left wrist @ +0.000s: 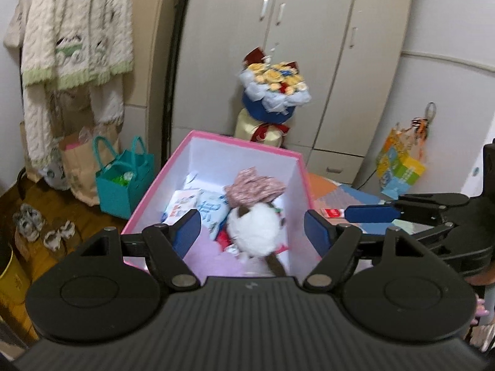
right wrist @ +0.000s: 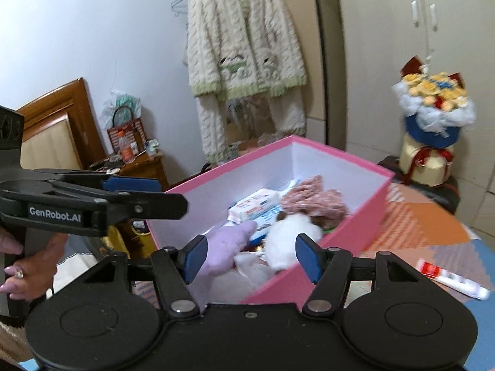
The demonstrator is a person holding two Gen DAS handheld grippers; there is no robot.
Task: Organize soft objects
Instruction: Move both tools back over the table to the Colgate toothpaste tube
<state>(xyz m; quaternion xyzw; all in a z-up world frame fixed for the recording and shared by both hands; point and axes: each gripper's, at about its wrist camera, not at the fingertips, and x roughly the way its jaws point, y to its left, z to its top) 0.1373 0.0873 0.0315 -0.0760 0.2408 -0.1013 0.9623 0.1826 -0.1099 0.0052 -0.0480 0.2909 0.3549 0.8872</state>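
A pink box [left wrist: 244, 143] with white walls holds the soft things: a white plush toy [left wrist: 256, 228] with brown ears and tail, a pink-brown patterned fabric piece [left wrist: 253, 185], tissue packs [left wrist: 182, 204] and a lilac plush [right wrist: 225, 244]. My left gripper [left wrist: 252, 233] hangs open over the box's near end, above the white plush and clear of it. My right gripper [right wrist: 251, 258] is open too, above the box's near wall [right wrist: 337, 151], with the lilac plush and white plush [right wrist: 287, 238] below its gap. A hand holds the left gripper [right wrist: 171, 194] at left.
A flower bouquet [left wrist: 275, 89] stands behind the box by grey cupboards. A teal bag [left wrist: 123, 179] and paper bags sit on the floor at left, under a hanging knit cardigan [right wrist: 244, 46]. A red-and-white tube [right wrist: 448, 275] lies on the colourful mat [right wrist: 433, 216] right of the box.
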